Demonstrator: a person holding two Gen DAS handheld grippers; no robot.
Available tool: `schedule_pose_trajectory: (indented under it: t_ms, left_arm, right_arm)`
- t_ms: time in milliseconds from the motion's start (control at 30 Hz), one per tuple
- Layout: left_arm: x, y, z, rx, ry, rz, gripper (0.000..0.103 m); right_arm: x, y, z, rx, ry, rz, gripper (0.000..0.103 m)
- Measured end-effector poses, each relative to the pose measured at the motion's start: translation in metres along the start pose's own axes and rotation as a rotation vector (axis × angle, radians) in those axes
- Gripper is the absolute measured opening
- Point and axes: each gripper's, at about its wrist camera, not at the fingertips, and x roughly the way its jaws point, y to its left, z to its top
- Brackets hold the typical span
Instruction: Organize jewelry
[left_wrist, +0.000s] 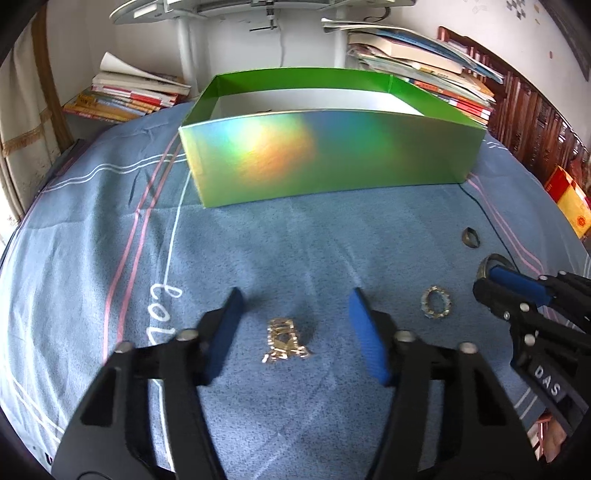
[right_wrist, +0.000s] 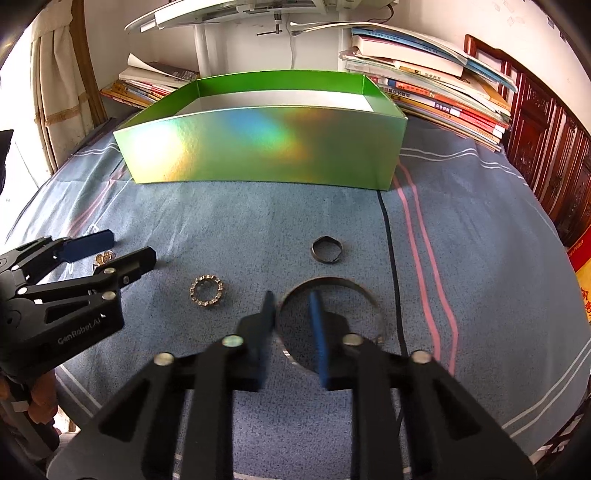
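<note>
Left wrist view: left gripper (left_wrist: 295, 325) is wide, straddling the gold brooch (left_wrist: 283, 340) near the worktop's front edge. Right gripper (right_wrist: 291, 328) is narrow, astride the bangle (right_wrist: 330, 282) rim, not clamped. Lower squarely before closing; box (right_wrist: 258, 155) waits behind.

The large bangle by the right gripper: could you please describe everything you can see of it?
The bangle is a thin, plain band, metallic grey by the look of it, forming one wide closed ring with no stones visible. It lies flat on the blue cloth, in front of the green box and nearer the camera than the small dark ring. The right gripper straddles its left rim, one blue finger inside the ring and the other outside; whether the pads touch the band is unclear.
</note>
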Motion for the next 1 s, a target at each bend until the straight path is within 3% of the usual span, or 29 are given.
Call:
schedule_pose_trajectory:
  t_ms: [67, 133, 467, 700, 833, 1000]
  left_arm:
    - [-0.001, -0.001, 0.001, 0.002, -0.001, -0.008, 0.026]
    - [-0.001, 0.001, 0.002, -0.007, 0.003, -0.02, 0.014]
    - [-0.01, 0.002, 0.005, 0.0, -0.018, 0.018, 0.013]
    - [-0.02, 0.008, 0.011, -0.011, -0.032, 0.025, 0.013]
    - [-0.039, 0.015, 0.033, -0.01, -0.09, 0.025, 0.013]
    - [-0.058, 0.026, 0.086, -0.002, -0.171, 0.008, 0.013]
  right_arm:
    - [-0.001, 0.0, -0.001, -0.001, 0.001, 0.002, 0.005]
    - [-0.001, 0.0, -0.001, -0.004, 0.001, 0.001, 0.004]
    - [-0.018, -0.002, 0.007, -0.003, -0.05, -0.034, 0.004]
    - [-0.035, -0.003, 0.021, -0.005, -0.099, 0.002, 0.004]
    - [-0.059, -0.005, 0.048, -0.018, -0.183, 0.01, 0.004]
    - [-0.076, -0.004, 0.104, -0.052, -0.284, 0.035, 0.004]
